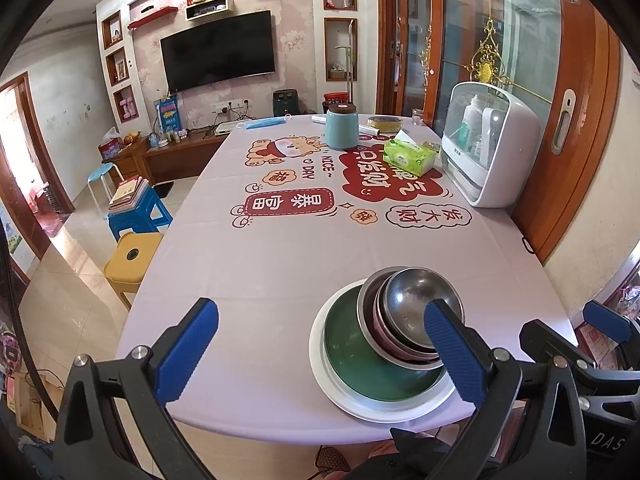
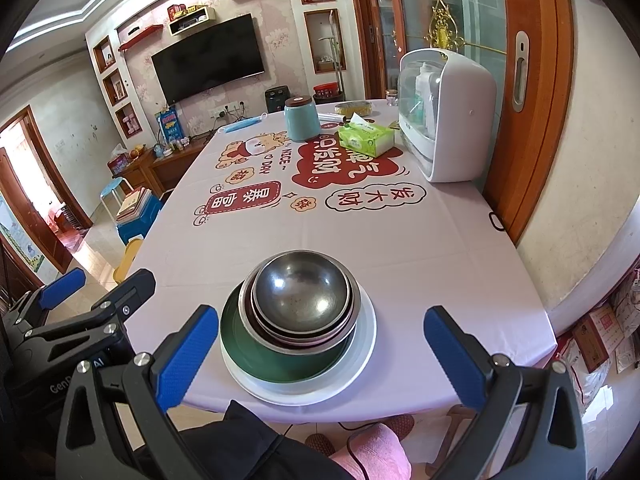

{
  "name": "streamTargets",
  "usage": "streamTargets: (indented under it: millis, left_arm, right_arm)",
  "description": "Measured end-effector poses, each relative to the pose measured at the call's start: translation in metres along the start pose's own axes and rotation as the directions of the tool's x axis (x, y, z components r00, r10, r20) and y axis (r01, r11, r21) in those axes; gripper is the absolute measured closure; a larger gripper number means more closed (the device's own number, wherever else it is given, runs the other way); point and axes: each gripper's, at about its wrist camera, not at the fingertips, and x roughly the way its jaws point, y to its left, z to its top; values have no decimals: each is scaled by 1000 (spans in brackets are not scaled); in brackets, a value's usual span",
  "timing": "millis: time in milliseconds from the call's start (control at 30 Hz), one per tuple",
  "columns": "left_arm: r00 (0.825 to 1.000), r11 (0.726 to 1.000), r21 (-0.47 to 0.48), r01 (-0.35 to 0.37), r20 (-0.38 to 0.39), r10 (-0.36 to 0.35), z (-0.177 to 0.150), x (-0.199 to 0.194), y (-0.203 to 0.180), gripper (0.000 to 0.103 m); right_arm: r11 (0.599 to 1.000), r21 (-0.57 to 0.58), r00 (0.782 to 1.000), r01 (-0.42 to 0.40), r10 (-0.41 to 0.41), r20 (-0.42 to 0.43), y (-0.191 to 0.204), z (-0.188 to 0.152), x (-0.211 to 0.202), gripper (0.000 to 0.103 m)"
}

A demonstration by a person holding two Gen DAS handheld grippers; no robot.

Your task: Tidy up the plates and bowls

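A stack of round dishes is seen at the near edge of a dining table covered by a pale lilac tablecloth [image 2: 420,248] printed with red cartoon panels. At the bottom lies one flat white round plate [image 2: 366,344], resting level on the cloth. On it sits one shallow dark green dish [image 2: 248,344], opening upward. Nested metal bowls are piled inside the green dish, all mouths up; the topmost is a shiny stainless steel bowl [image 2: 300,292]. Beneath it at least two more rims can be counted, one with a dark reddish band, though the exact number cannot be told. The bowl pile sits off-centre, shifted toward the far rim of the green dish, and appears slightly tilted in the left wrist view. Being round, the dishes have no long axis.

The left gripper [image 1: 320,354], black with blue-padded fingers, is held with its fingers spread wide and gripping nothing; its right finger [image 1: 452,354] overlaps the bowl pile in the view, and contact cannot be told. The right gripper [image 2: 320,354] is likewise spread wide and empty, with the stack between and beyond its fingers.

Farther along the table are placed one light blue cylindrical canister with a brown lid [image 2: 301,119], one green tissue box [image 2: 366,140], and one white domed countertop cabinet with a clear front [image 2: 448,116].
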Motion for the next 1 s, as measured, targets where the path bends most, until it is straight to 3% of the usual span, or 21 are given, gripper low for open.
streamTargets:
  millis: [1000]
  left_arm:
    - [1000,1000,2,0,-6,0,-1,0,2,1]
  right_arm:
    - [1000,0,1000,0,0,-3,0,2,-1,0]
